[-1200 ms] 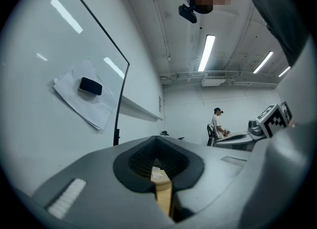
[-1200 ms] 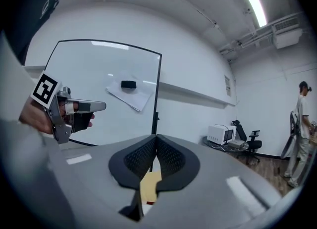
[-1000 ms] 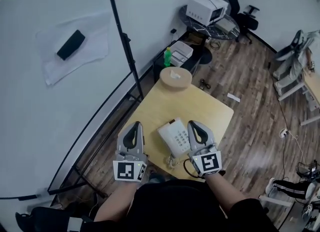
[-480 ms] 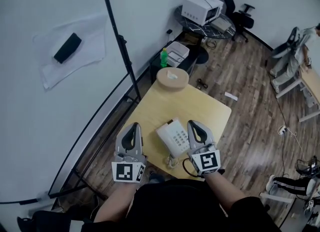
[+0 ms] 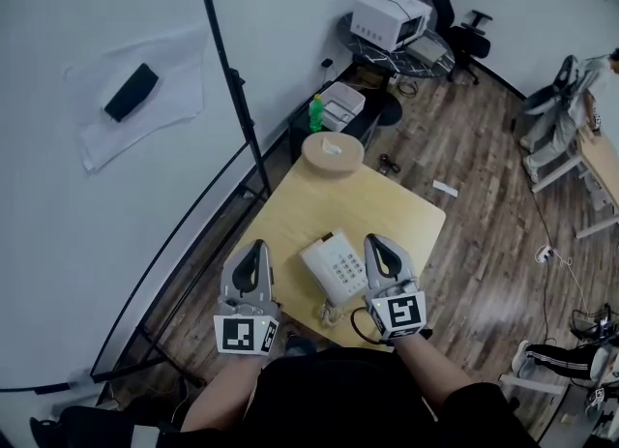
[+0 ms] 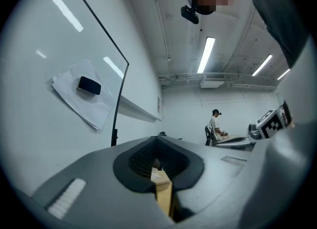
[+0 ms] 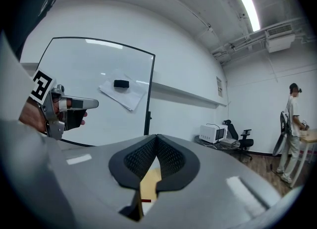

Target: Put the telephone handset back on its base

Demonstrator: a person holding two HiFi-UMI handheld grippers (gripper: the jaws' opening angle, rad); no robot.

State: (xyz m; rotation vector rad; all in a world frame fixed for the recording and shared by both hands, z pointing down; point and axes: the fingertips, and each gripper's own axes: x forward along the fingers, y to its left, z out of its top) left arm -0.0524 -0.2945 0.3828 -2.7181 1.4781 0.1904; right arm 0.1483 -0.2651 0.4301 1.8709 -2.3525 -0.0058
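White desk telephone [image 5: 336, 267] on pale wooden bench [image 5: 387, 206], handset seating unclear. Left tongs [image 5: 253, 249] at 9 o'clock, right tongs [image 5: 380, 243] at 3, both closed, empty, flanking it, likely for access.

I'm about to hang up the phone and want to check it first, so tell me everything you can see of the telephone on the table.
The telephone is a white desk set with a block of grey keys on top. It lies flat and slightly askew near the front edge of the light wooden table. A coiled cord bunches at its near end. In the head view the right gripper covers its right side, so where the handset sits cannot be told.
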